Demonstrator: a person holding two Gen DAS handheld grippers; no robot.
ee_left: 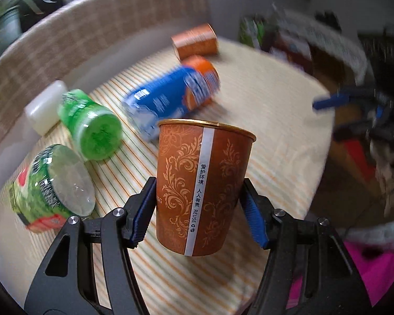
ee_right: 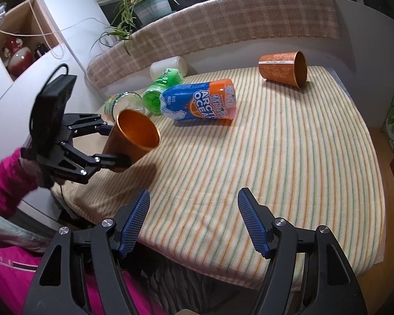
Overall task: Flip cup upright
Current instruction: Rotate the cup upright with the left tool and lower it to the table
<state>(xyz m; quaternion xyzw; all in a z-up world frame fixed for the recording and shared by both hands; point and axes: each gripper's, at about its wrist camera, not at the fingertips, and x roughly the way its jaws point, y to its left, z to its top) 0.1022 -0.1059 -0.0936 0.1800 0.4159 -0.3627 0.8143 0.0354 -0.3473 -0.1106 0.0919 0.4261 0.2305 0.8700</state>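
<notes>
Left claw: your left gripper [ee_left: 197, 207] [ee_right: 118, 144] is clamped on the brown cup [ee_left: 205, 186] [ee_right: 134, 136], fingers pressing its two sides.
Cup position: you hold it off the cloth, mouth tipped up, over the near left part of the table.
Right claw: your right gripper [ee_right: 194, 220] has its jaws apart with nothing between them, hovering over the near edge.
Open room: the middle and right of the striped cloth [ee_right: 275, 157] lie bare in front of your right gripper.
Crowded side: a blue bottle [ee_right: 199, 102] [ee_left: 170, 97], a green bottle [ee_right: 160, 89] [ee_left: 92, 126] and a clear-bottomed bottle [ee_left: 52, 183] lie on their sides beyond the held cup.
Far edge: a second brown cup [ee_right: 283, 69] [ee_left: 194, 42] lies on its side near a plaid cushion [ee_right: 223, 23].
Only in right view: a potted plant [ee_right: 149, 5] and shelves behind the cushion; the left view is blurred.
</notes>
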